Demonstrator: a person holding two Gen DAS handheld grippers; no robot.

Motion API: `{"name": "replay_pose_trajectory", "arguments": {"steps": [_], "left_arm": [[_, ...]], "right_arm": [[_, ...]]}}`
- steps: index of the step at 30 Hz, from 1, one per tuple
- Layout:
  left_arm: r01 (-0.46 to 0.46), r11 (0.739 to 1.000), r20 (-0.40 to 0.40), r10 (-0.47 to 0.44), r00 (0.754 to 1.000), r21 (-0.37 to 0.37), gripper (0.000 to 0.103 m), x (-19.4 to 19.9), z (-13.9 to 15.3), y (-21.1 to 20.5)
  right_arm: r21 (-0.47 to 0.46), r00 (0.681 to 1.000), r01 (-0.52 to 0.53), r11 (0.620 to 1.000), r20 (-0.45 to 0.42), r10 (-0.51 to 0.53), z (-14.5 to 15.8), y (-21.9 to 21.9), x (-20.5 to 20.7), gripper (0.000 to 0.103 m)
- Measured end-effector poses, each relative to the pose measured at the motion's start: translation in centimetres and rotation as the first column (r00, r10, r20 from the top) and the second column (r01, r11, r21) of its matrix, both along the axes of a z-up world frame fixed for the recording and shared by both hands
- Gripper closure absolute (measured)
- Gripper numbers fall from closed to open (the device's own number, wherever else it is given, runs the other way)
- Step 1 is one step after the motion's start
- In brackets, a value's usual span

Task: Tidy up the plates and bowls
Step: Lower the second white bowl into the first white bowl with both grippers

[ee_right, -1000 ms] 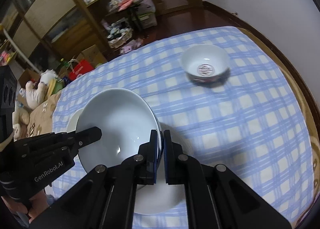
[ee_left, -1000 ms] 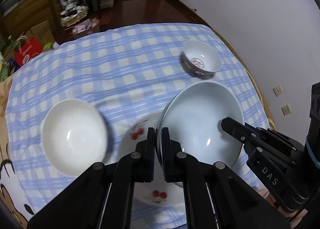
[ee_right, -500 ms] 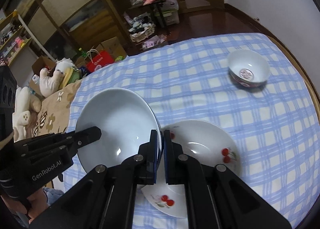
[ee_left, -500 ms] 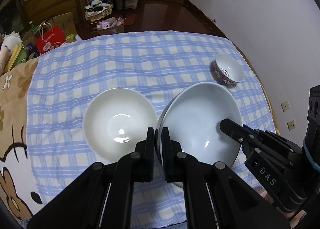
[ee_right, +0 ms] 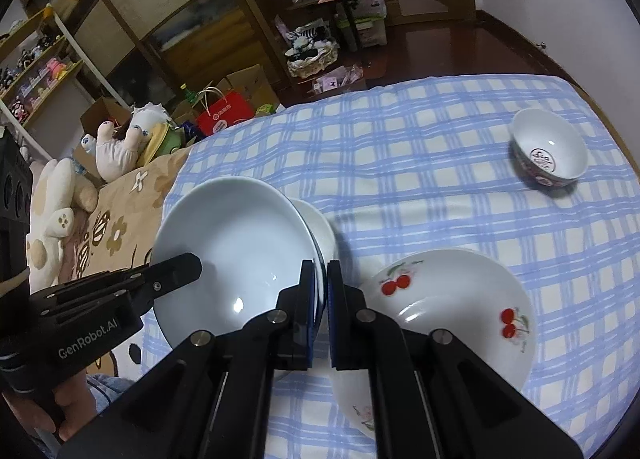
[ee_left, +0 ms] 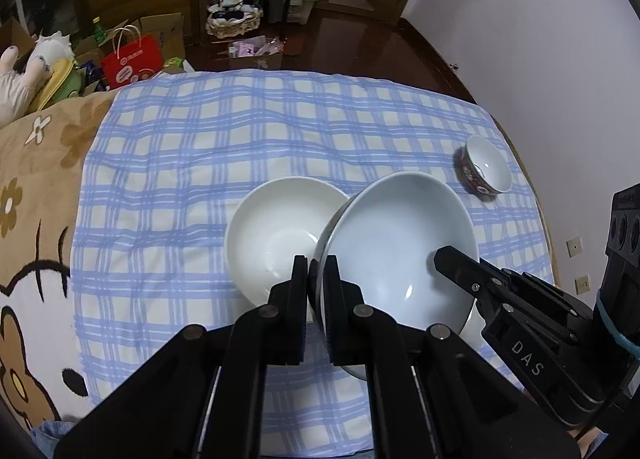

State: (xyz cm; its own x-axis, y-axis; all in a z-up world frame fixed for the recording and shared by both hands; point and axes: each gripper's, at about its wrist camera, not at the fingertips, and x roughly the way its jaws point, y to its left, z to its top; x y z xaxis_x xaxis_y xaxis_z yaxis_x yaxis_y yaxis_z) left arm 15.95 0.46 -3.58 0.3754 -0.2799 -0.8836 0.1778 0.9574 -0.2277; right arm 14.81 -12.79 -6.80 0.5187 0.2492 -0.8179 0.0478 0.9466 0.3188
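Both grippers clamp one pale blue-white plate by opposite rims: left gripper [ee_left: 316, 279] on its left rim, right gripper [ee_right: 322, 291] on its right, jaws narrow. The plate [ee_left: 396, 247] is carried clear of the checked tabletop [ee_left: 224, 147]. Compared with a second ago, it has travelled leftward off the cherry plate [ee_right: 452, 303] and now overlaps the white bowl [ee_left: 272, 235]. The small patterned bowl [ee_right: 550, 151] sits far right.

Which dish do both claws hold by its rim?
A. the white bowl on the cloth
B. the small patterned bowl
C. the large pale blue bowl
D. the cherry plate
C: the left claw and the right claw each pinch opposite rims of the large pale blue bowl.
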Motion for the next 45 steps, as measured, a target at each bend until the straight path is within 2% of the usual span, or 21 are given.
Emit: {"name": "replay_pose_trajectory", "arguments": {"steps": [5,9,16,26,40,45], "left_arm": [[-0.024,0.999,0.001,0.024,1.000,0.022,0.096,0.3,-1.1,1.0],[-0.051,0.999,-0.014,0.051,0.999,0.000,0.096,0.5,-2.6,2.2],[-0.041,0.999,0.006,0.041,0.999,0.015,0.096,0.4,-4.8,2.4],[-0.076,0.995,-0.008,0.076,0.997,-0.057,0.096,2.3,-6.2,3.3],[-0.112,0.993,-0.058,0.109,0.992,-0.048,0.096,3.6,-8.4,2.8],[-0.101,0.995,-0.082,0.099,0.992,-0.018,0.096,4.0,-9.1,2.4]], "right_arm": [[0.002,0.999,-0.031,1.000,-0.022,0.031,-1.0,1.3,0.7,0.096],[-0.009,0.998,-0.047,0.999,-0.032,0.046,-1.8,2.2,1.1,0.096],[-0.074,0.994,-0.095,0.993,-0.055,0.091,-3.4,3.5,2.0,0.096],[-0.039,0.995,-0.078,0.996,-0.061,0.075,-4.9,3.0,3.1,0.095],[-0.028,0.996,-0.042,0.999,-0.078,0.040,-6.3,2.7,4.2,0.095],[-0.006,0.996,-0.019,1.000,-0.087,0.018,-6.9,2.4,4.4,0.095]]}}
